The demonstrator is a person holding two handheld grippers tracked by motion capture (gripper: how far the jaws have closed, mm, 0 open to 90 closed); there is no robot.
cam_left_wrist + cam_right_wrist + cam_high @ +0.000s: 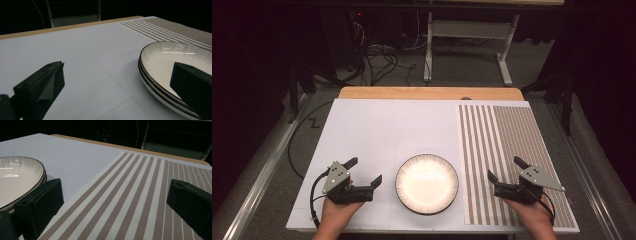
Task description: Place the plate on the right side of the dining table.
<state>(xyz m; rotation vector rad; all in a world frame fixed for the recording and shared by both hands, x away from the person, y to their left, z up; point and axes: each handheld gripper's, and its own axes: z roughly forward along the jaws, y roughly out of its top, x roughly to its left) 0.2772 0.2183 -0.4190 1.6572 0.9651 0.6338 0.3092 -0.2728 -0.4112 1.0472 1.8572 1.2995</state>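
White plate (427, 183) between open tongs

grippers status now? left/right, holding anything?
Left gripper: open, empty, beside the plates.
Right gripper: open, empty, over the striped mat.

Plate (427, 183) between open left hand-held gripper (364, 170) and right hand-held gripper (506, 168)
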